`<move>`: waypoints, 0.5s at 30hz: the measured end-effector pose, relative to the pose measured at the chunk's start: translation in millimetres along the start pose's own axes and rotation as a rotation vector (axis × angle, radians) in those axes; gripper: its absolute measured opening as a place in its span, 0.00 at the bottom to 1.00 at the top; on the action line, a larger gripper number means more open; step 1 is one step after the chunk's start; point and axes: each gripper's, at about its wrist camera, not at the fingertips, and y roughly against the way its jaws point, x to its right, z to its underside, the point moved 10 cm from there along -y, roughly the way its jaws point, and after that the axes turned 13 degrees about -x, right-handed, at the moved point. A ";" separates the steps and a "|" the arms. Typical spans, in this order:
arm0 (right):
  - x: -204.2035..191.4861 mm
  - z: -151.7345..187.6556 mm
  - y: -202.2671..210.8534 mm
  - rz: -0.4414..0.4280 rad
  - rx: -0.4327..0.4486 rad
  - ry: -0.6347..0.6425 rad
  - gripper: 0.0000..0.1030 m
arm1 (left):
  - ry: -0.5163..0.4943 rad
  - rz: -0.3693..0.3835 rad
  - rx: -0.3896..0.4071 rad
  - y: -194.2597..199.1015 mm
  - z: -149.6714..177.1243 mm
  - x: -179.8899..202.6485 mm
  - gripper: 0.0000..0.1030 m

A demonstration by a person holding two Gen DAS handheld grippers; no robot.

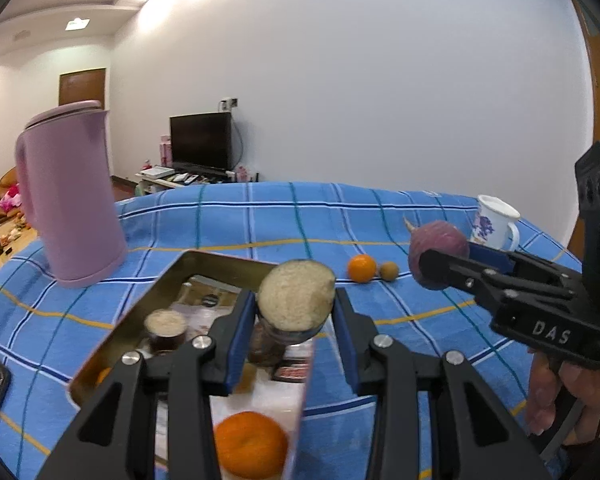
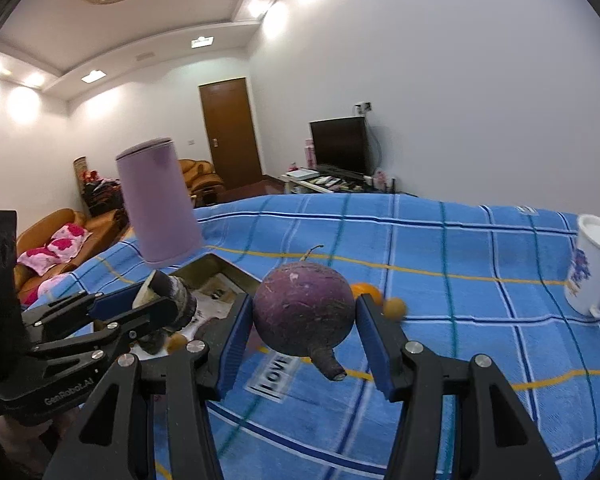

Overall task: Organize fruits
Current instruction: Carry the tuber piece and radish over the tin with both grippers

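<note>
My right gripper (image 2: 304,320) pinches the round purple root (image 2: 304,308) across its widest belly, lifted above the blue checked surface (image 2: 460,280) beside the tray (image 1: 172,284); it looks dense, firm and smooth-skinned, while my left gripper (image 1: 296,320) clamps a cut eggplant piece (image 1: 296,296).

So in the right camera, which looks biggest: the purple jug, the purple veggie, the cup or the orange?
1. Purple veggie, though it sits closest to the camera, in the right gripper.
2. Purple jug; close to the veggie in looks, so their order is unsure.
3. Cup, partly cut off.
4. Orange, mostly hidden.
</note>
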 end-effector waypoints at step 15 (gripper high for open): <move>-63.7 -12.7 -33.6 -0.085 -0.044 0.095 0.53 | 0.114 -0.089 -0.030 1.5 14.0 -75.9 0.39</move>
